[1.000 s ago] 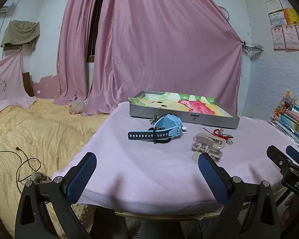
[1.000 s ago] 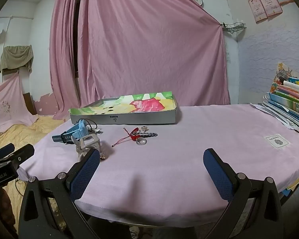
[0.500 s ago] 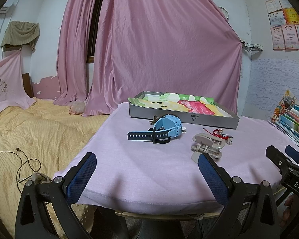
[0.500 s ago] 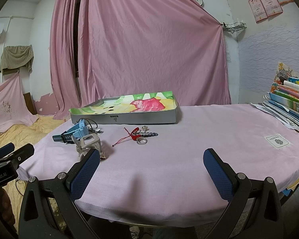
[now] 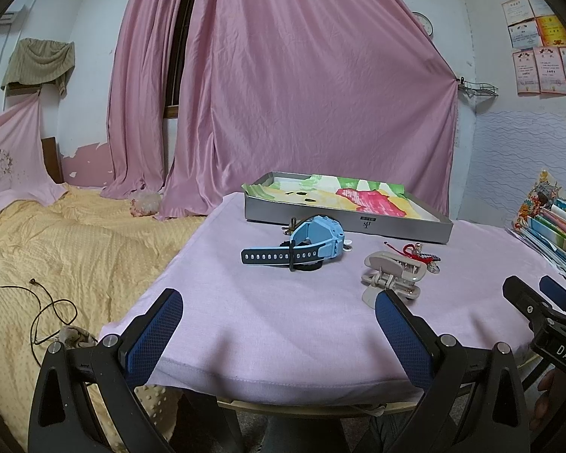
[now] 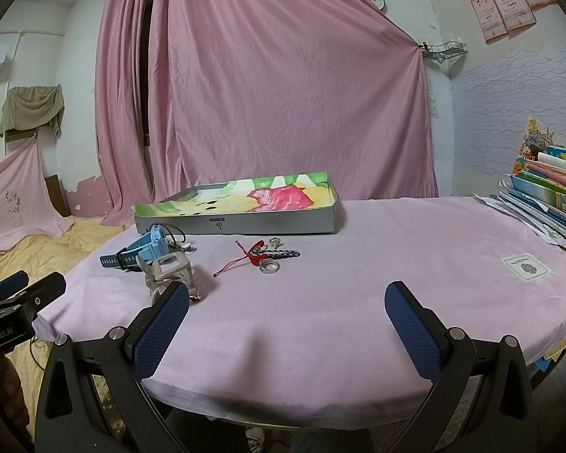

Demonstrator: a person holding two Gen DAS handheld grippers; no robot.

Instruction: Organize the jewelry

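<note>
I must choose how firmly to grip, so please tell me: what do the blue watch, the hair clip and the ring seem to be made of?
Blue watch: probably matte rubbery plastic; the strap bends and has punched holes. Hair clip: likely hard beige plastic, smooth with a slight sheen. Ring: looks like polished silvery metal, with bright reflections, though this is uncertain.

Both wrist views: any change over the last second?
Nothing visibly changed. Both the left gripper and the right gripper hang open and empty at the table's near edge; the blue watch, hair claw and tray lie unmoved.
</note>
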